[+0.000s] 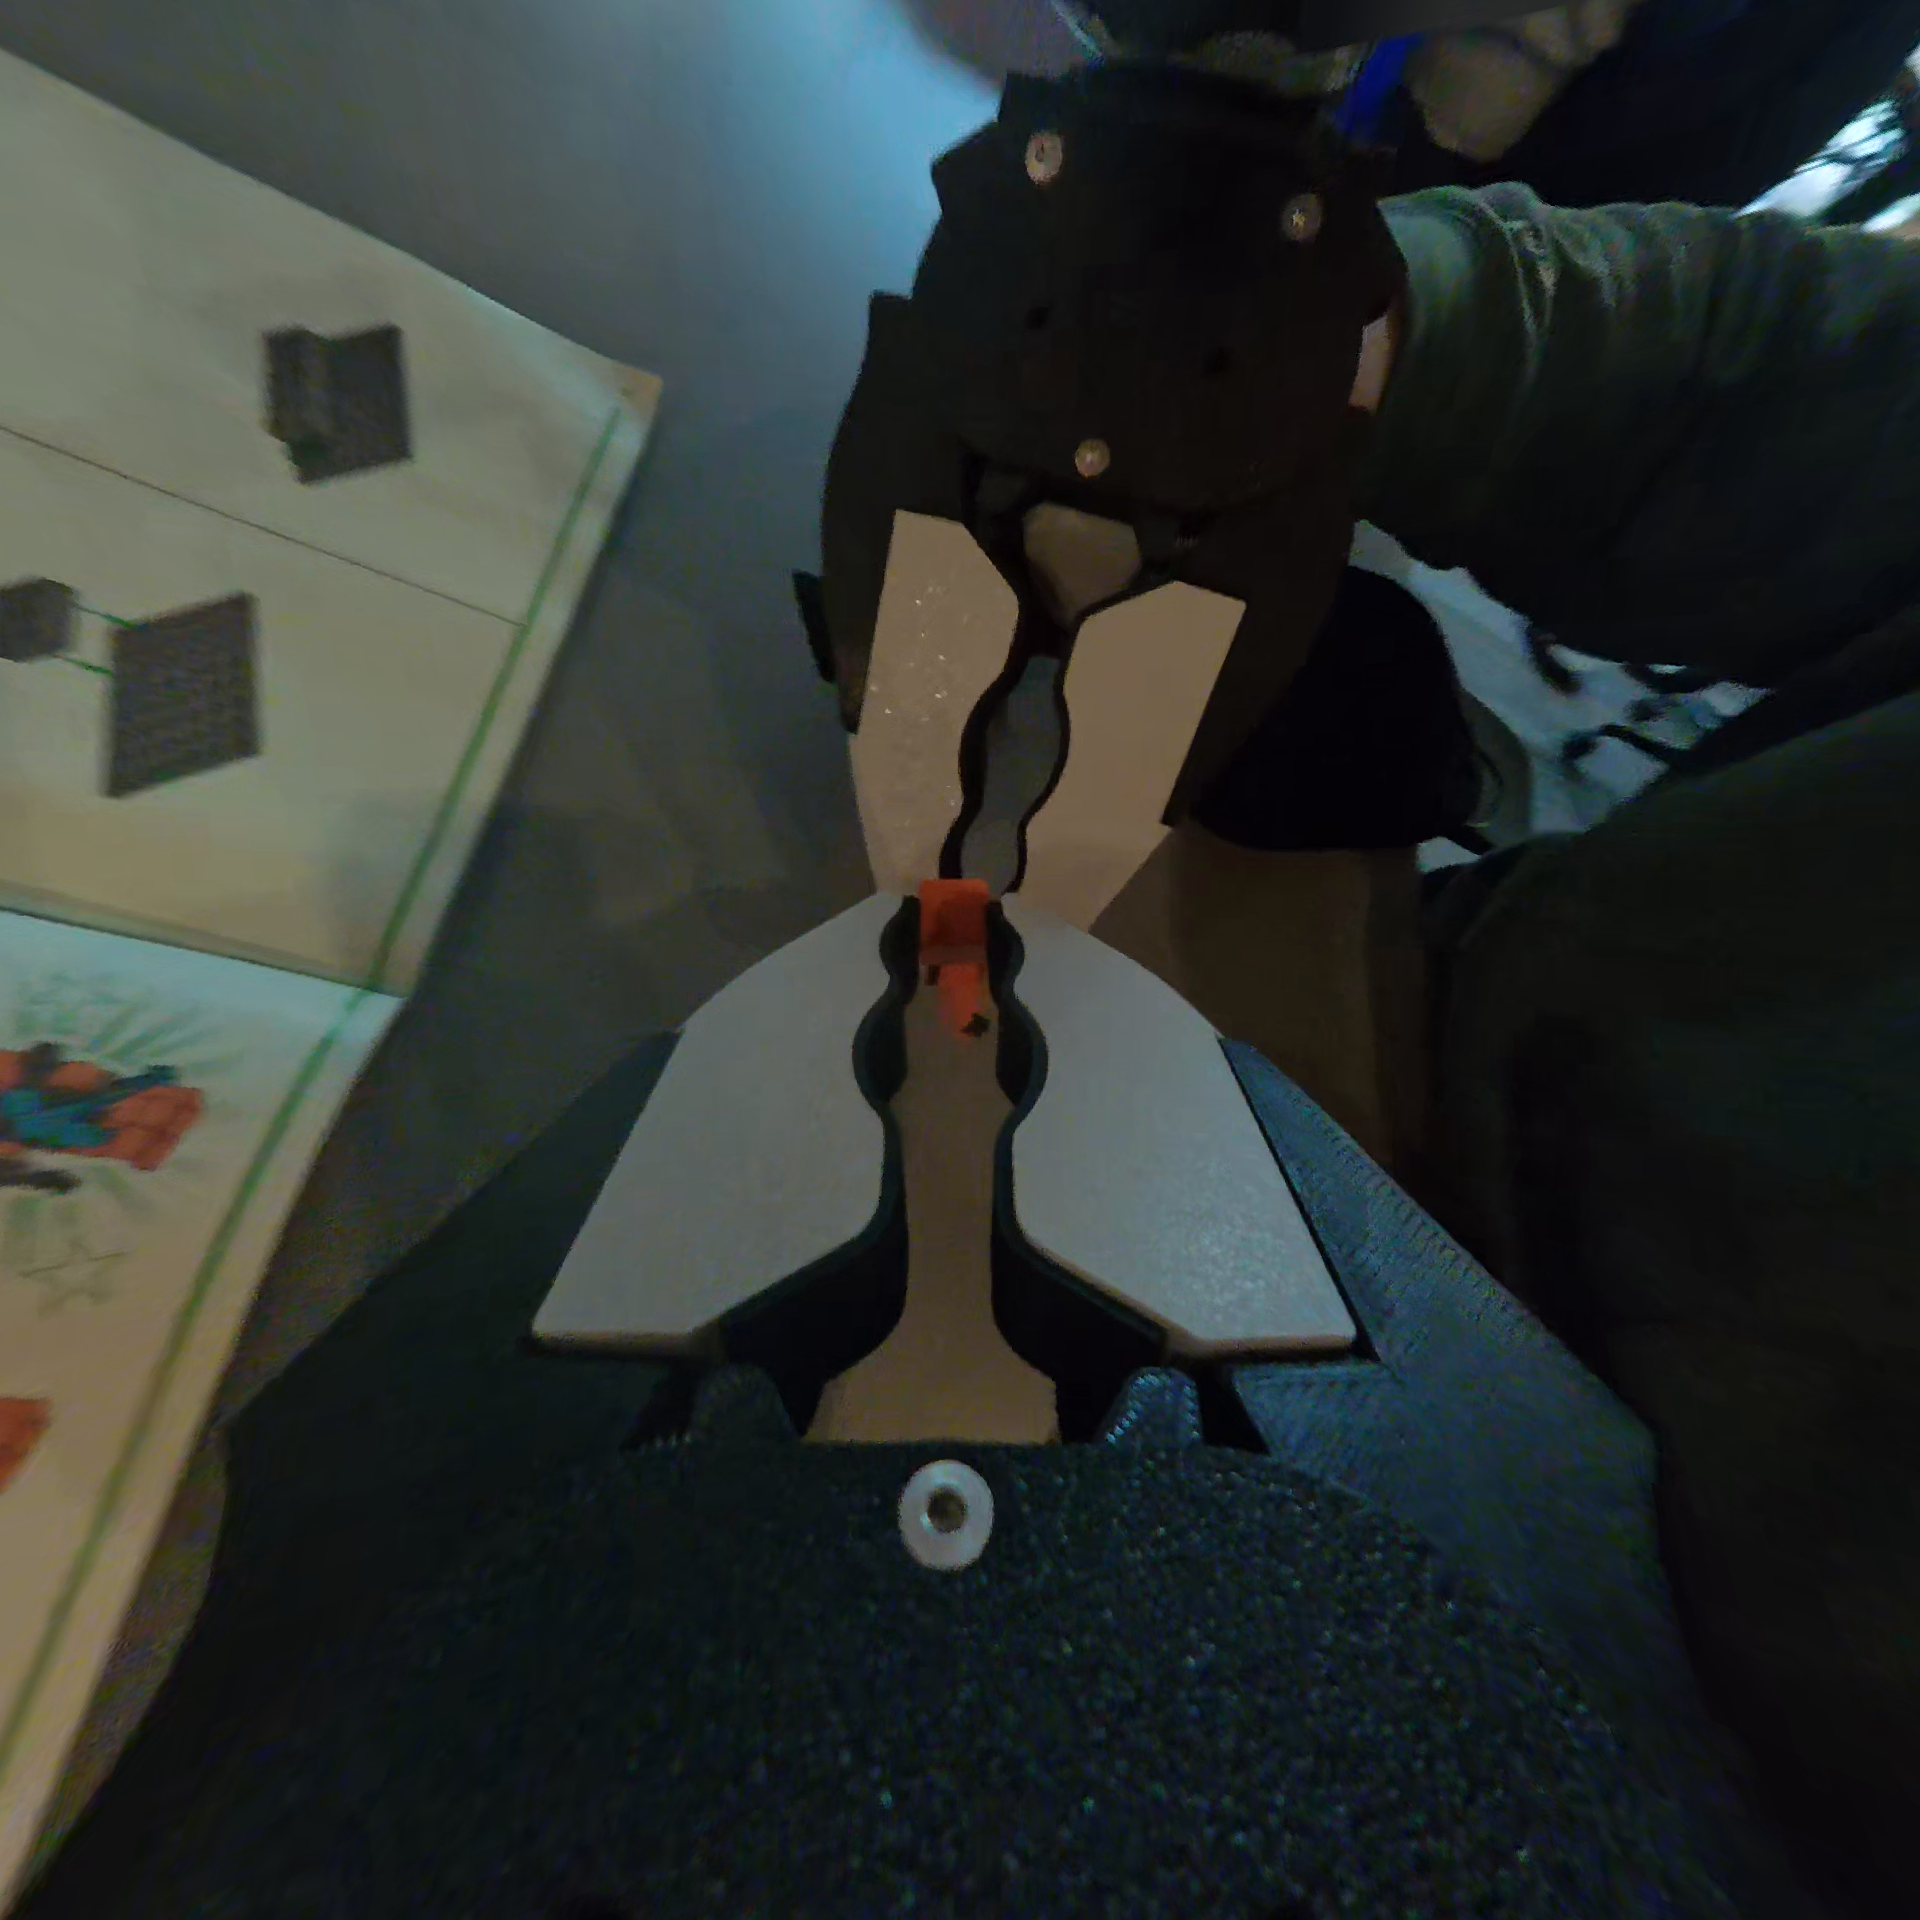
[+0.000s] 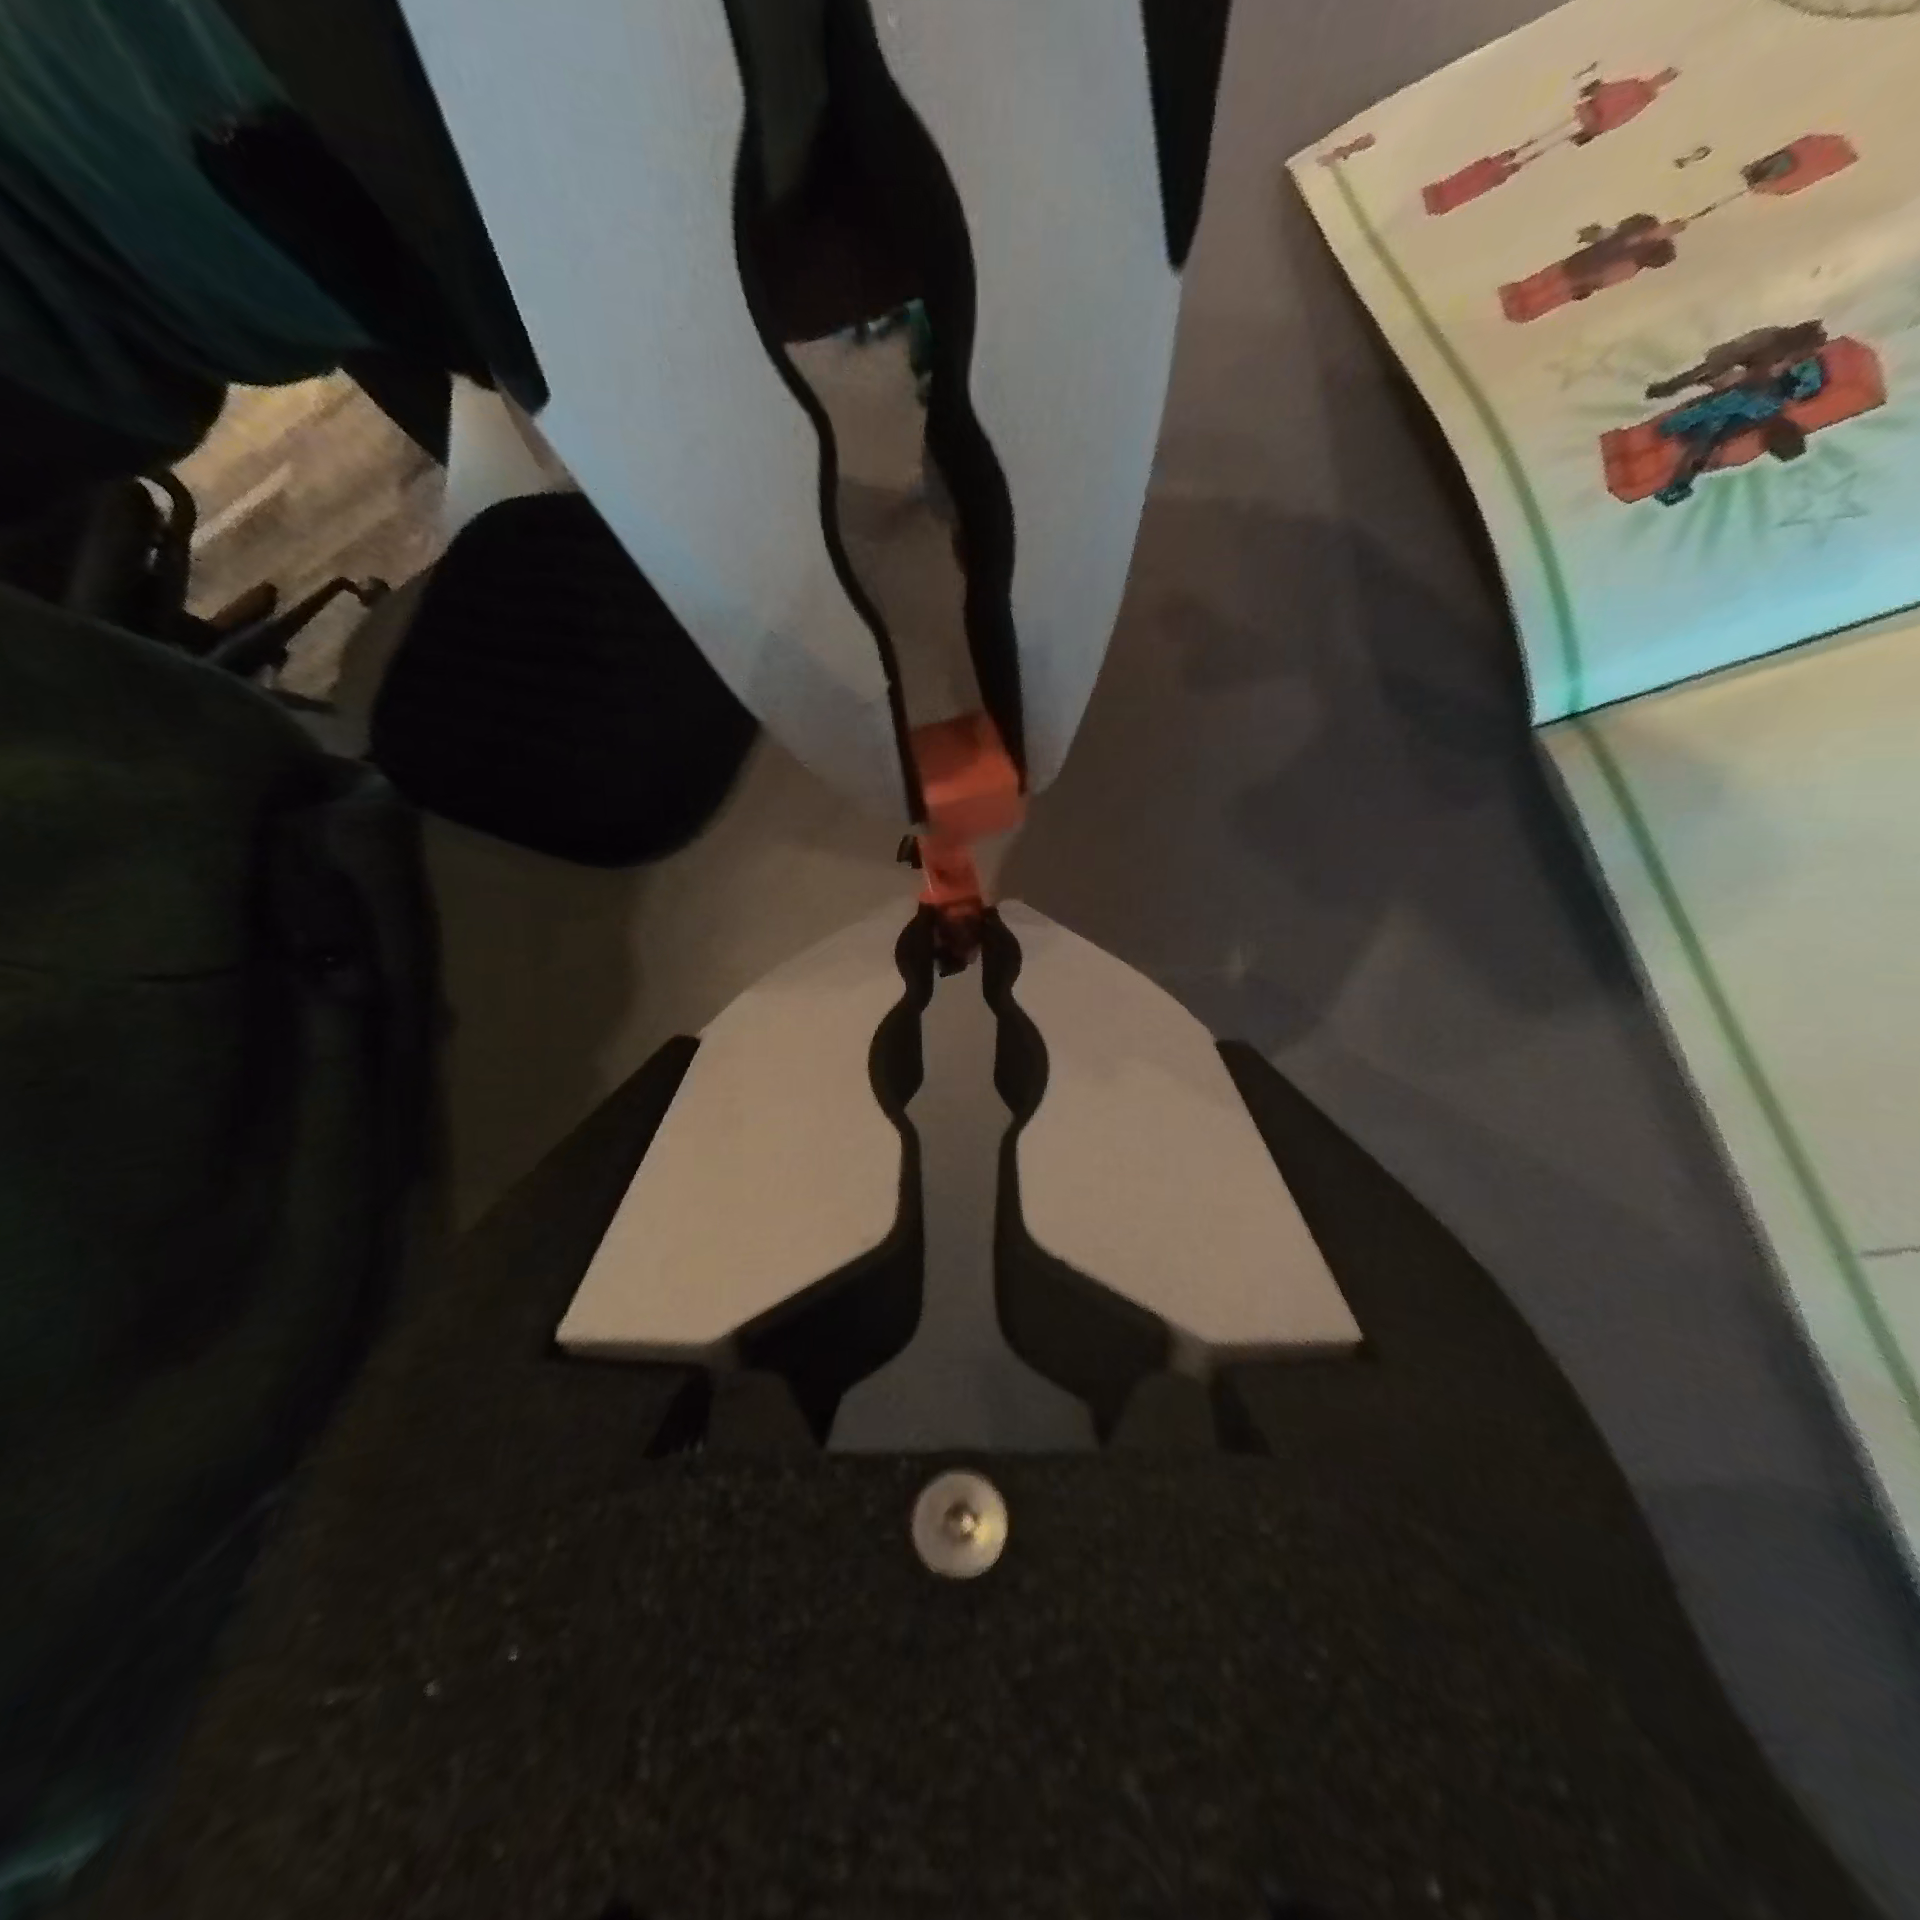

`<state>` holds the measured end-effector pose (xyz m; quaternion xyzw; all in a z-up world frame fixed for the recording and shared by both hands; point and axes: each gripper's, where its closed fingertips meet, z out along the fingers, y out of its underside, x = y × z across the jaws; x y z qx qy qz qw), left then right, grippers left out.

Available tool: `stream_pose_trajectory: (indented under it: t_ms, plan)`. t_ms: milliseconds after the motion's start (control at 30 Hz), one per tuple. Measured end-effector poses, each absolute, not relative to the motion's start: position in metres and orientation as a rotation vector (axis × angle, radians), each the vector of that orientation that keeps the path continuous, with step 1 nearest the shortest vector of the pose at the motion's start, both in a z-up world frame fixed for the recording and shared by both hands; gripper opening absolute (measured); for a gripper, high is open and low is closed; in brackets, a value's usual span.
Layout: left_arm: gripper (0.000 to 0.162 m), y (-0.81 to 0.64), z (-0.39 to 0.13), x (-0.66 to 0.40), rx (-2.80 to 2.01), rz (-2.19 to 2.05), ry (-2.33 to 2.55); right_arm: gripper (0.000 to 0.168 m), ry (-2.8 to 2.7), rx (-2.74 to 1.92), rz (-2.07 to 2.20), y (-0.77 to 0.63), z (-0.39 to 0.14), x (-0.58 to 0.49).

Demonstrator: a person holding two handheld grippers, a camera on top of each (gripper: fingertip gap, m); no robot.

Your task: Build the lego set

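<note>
My two grippers meet tip to tip above the grey table. My left gripper (image 1: 951, 935) is shut on an orange lego brick (image 1: 951, 920); a narrower orange piece (image 1: 961, 997) shows in the gap between its fingers. In the right wrist view the left gripper (image 2: 961, 779) comes down from the top, shut on the orange brick (image 2: 961, 779). My right gripper (image 2: 951, 930) is shut on the small orange piece (image 2: 948, 878), which touches the brick. The right gripper (image 1: 971, 883) also shows from above in the left wrist view.
An open instruction booklet (image 1: 260, 623) lies on the grey table (image 1: 675, 208) to the left; it also shows in the right wrist view (image 2: 1714, 468) at the right. A person's dark sleeve (image 1: 1662, 416) holds the right gripper. A dark chair (image 2: 561, 675) stands beyond the table edge. The grippers are tip to tip, or close to it.
</note>
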<state>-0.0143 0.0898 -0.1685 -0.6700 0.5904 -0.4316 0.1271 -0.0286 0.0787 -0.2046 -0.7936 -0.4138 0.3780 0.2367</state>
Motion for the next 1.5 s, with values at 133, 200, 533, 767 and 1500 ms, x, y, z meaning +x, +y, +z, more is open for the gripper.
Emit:
stream_pose_trajectory:
  t_ms: [133,200,533,767,1500]
  plan:
    - [0.012,0.081,-0.168,-0.015,-2.010,-1.381,1.719,0.008,-1.150,-2.197,1.074,0.072,-0.202,-0.029]
    - [0.012,0.080,-0.168,-0.015,-2.039,-1.417,1.709,0.008,-1.157,-2.207,1.086,0.070,-0.201,-0.029]
    - [0.012,0.078,-0.174,-0.015,-2.066,-1.404,1.744,0.008,-1.152,-2.250,1.123,0.069,-0.203,-0.029]
    - [0.013,0.081,-0.174,-0.019,-2.057,-1.367,1.772,0.008,-1.106,-2.240,1.157,0.071,-0.201,-0.031]
    - [0.014,0.062,-0.188,-0.025,-2.000,-1.270,1.949,0.006,-1.182,-2.193,1.074,0.057,-0.211,-0.036]
